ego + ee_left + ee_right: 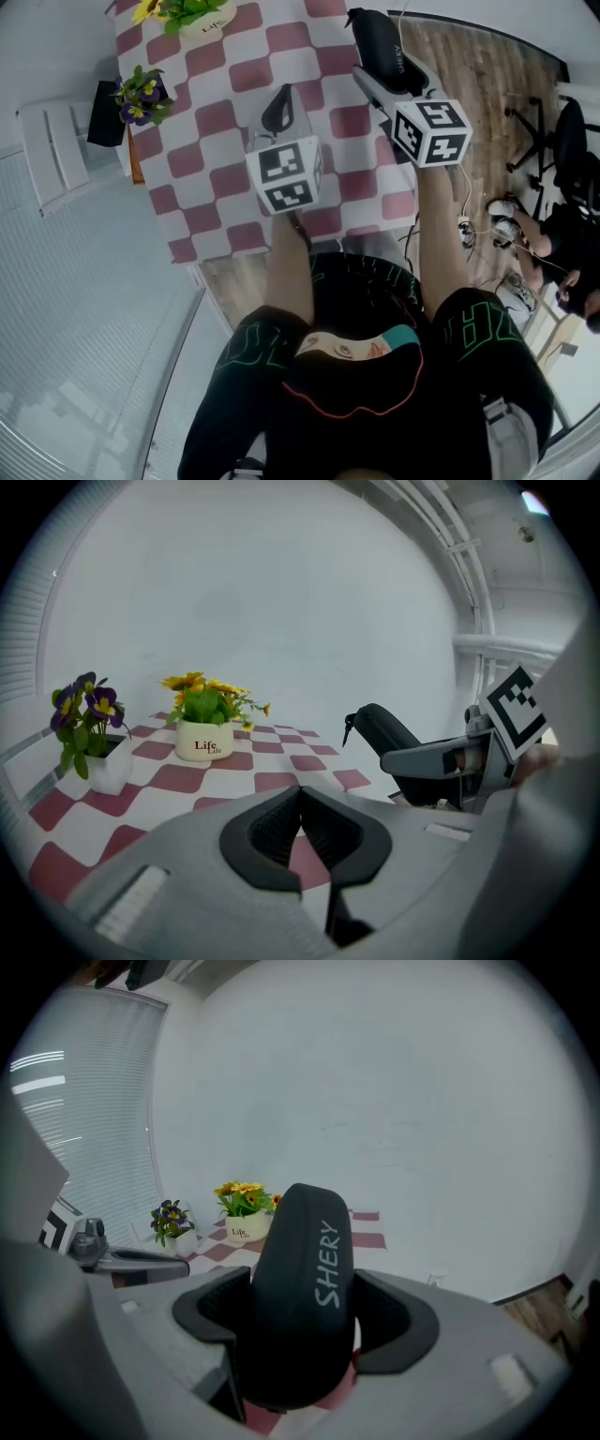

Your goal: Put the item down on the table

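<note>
**You are pinching the black case in the right tongs at the desk's right edge; the left tongs are empty.**

Your right tongs [300, 1312] are clamping both pads against the sides of the black case [309, 1241], whose white "SHERY" lettering is facing the camera. In the head view the case [377, 42] is sitting over the right edge of the checkered desk [216, 141], but no view is showing whether it is touching the cloth. Your left tongs [300, 803] are pressing their pads together with nothing between them, and they are hovering over the middle of the desk, just beside the right tongs [380, 70]. The yellow flowers in the cream pot [204, 742] and the purple flowers in the white pot [94, 752] are standing at the far side, well apart from the case.
</note>
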A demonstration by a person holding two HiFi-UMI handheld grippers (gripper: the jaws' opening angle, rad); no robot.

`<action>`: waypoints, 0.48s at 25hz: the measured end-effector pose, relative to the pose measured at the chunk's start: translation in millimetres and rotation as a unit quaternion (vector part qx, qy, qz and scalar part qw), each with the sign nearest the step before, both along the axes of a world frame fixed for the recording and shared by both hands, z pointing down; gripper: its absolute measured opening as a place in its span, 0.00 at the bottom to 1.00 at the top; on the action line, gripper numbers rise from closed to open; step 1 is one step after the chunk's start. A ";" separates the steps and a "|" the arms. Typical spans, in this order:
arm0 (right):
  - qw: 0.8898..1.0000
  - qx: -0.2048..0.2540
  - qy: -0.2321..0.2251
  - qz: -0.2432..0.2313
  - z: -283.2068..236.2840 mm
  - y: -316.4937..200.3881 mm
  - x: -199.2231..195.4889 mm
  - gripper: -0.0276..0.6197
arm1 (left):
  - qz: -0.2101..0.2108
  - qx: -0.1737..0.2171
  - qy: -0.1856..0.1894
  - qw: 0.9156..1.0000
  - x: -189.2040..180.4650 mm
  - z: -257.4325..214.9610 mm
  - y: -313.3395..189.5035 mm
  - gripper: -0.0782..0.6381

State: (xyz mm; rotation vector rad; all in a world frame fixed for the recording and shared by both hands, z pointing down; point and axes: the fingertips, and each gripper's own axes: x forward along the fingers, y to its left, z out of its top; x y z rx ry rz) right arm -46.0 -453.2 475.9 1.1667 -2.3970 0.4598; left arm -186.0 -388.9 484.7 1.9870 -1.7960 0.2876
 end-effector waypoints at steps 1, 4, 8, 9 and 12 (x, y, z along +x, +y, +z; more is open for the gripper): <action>1.000 -0.001 0.004 -0.002 2.2 -2.9 -2.2 0.58 | 0.000 -0.001 0.002 1.000 -1.3 1.8 -2.4 0.12; 1.000 -0.006 0.013 -0.010 8.5 -10.8 -10.3 0.58 | -0.002 0.000 0.005 1.000 -5.5 6.2 -8.5 0.12; 0.999 -0.013 0.021 -0.019 15.0 -23.9 -18.2 0.58 | -0.004 -0.013 0.008 1.000 -7.8 9.4 -13.0 0.12; 0.999 -0.013 0.029 -0.025 17.4 -26.7 -20.9 0.58 | -0.005 -0.015 0.006 1.000 -9.5 10.2 -14.2 0.12; 0.998 -0.011 0.047 -0.046 25.4 -37.0 -35.1 0.58 | -0.012 -0.019 0.003 1.000 -17.8 14.7 -17.9 0.12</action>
